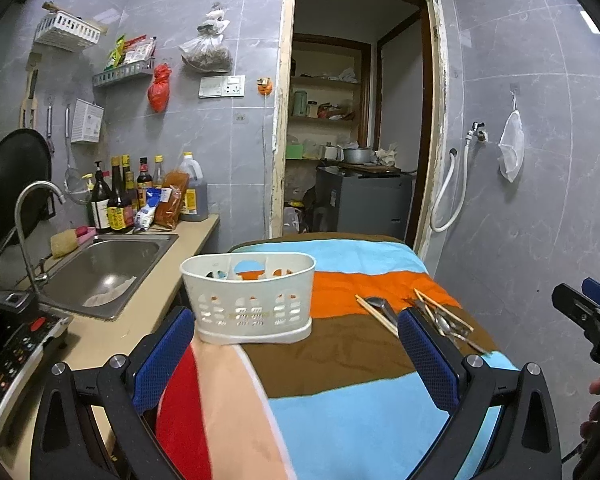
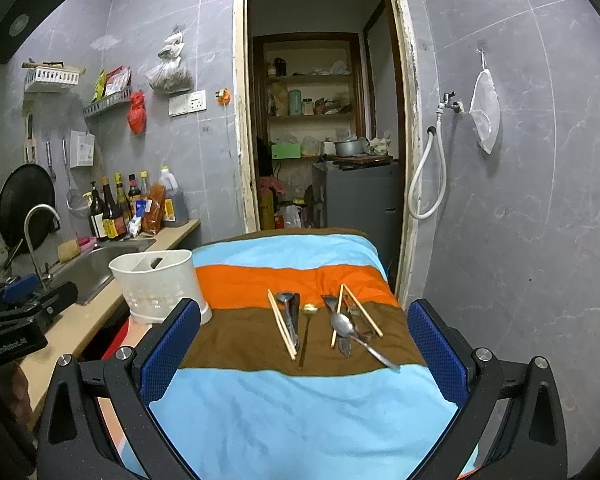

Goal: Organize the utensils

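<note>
At far left, the sink sits in the counter, with a row of bottles behind it. The left gripper has its jaws spread wide and holds nothing; the white slotted caddy stands upright just ahead of it, at the left edge of the striped cloth, beside the counter. The right gripper likewise has its jaws wide apart and empty, framing the utensils on the cloth's brown band. Left group: a chopstick pair touching a dark-handled spoon, with a gold spoon just beside. Right group, near but apart: a fork, a silver spoon lying across it, and two separate chopsticks crossing the pile. All utensils lie flat, outside the caddy.
</note>
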`<control>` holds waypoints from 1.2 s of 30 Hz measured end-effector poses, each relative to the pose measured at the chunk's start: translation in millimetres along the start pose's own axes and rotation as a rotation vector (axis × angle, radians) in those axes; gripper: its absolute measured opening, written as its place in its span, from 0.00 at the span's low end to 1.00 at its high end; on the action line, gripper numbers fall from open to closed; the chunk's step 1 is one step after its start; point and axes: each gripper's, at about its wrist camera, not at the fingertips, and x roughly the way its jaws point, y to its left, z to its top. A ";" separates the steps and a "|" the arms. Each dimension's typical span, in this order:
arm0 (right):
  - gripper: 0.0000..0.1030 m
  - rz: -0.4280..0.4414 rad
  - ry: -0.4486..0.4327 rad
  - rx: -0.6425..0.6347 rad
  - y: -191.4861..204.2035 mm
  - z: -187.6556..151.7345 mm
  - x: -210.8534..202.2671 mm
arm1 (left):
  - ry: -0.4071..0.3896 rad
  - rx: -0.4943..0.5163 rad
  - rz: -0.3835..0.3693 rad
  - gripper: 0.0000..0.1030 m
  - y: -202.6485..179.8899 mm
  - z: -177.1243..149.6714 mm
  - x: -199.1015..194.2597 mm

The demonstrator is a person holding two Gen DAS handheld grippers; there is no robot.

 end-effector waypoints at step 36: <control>0.82 0.161 0.325 -0.018 -108.1 12.9 293.3 | 0.279 -0.026 -0.069 0.80 -117.3 5.6 257.3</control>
